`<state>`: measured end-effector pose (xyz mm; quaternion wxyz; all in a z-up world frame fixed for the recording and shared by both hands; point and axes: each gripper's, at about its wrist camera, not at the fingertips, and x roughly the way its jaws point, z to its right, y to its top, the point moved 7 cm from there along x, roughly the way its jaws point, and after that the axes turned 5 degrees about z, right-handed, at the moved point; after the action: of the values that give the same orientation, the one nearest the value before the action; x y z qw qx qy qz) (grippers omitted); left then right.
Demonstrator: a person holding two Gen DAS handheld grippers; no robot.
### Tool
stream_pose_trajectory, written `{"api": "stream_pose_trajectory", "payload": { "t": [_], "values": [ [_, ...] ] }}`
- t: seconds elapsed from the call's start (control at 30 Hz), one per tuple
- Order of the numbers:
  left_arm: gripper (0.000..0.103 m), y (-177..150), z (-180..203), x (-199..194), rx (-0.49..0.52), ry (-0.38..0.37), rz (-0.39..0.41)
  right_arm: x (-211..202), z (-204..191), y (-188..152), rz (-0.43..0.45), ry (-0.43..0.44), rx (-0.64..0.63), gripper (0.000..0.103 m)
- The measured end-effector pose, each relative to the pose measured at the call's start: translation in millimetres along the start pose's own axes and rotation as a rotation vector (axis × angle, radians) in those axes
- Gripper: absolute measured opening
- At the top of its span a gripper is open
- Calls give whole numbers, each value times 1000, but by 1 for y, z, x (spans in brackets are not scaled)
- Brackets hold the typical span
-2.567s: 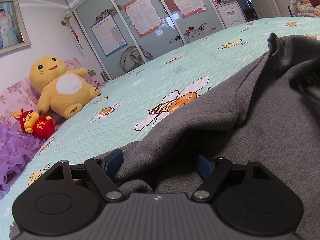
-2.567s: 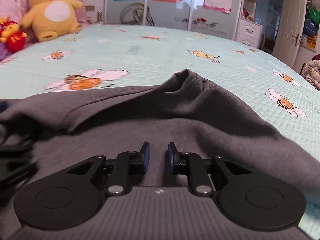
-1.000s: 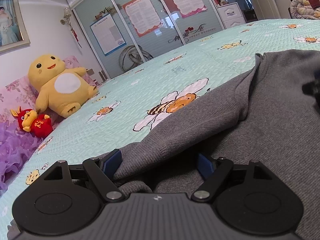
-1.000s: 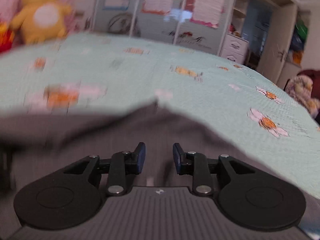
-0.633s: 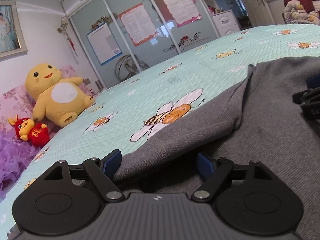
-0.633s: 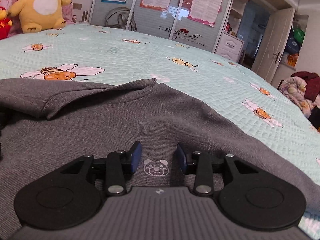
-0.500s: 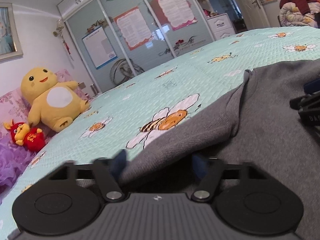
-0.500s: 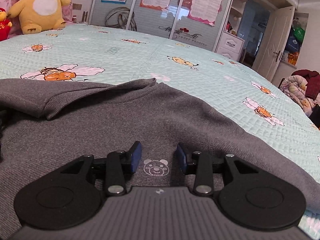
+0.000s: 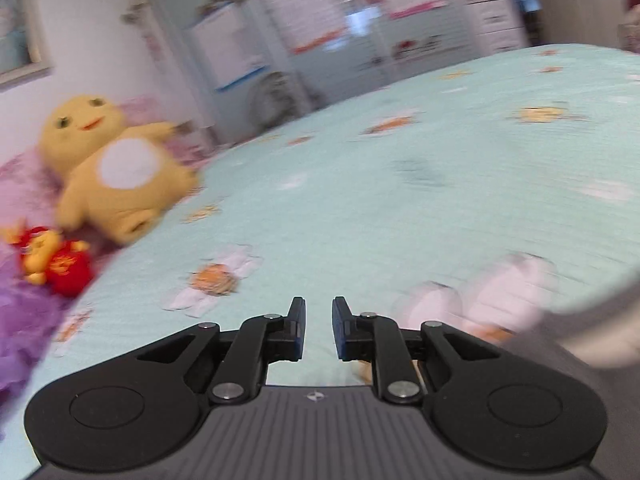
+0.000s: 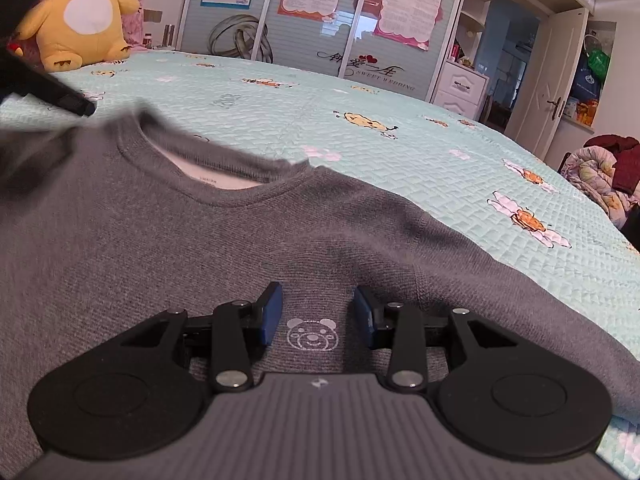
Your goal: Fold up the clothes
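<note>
A wide bed under a mint-green quilted cover printed with bees and daisies (image 10: 400, 152) fills the room, and a grey knitted sweatshirt (image 10: 168, 248) lies spread flat on it, round neckline toward the wardrobe doors. A big yellow plush toy (image 9: 108, 168) sits by the pillows beside a small red plush toy (image 9: 60, 262). The right tongs (image 10: 316, 314) rest on the sweatshirt, pads apart either side of a little white bear logo (image 10: 313, 334) (not pinching it). The left tongs (image 9: 319, 326) are closing, nothing between them, over bare cover.
</note>
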<state>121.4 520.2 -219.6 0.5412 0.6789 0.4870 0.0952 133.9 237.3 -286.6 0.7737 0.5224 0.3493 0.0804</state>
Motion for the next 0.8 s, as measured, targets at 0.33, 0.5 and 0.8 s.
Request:
{"api": "stream_pose_trajectory", "payload": {
  "t": [0.33, 0.5, 0.8],
  "values": [
    [41, -65, -84, -112, -294, -89, -32, 0, 1, 0, -2, 7, 11, 41],
    [42, -129, -100, -160, -427, -153, -160, 0, 1, 0, -3, 10, 17, 41],
    [64, -156, -97, -159, -687, -290, -290, -1, 2, 0, -6, 13, 23, 41]
  ]
}}
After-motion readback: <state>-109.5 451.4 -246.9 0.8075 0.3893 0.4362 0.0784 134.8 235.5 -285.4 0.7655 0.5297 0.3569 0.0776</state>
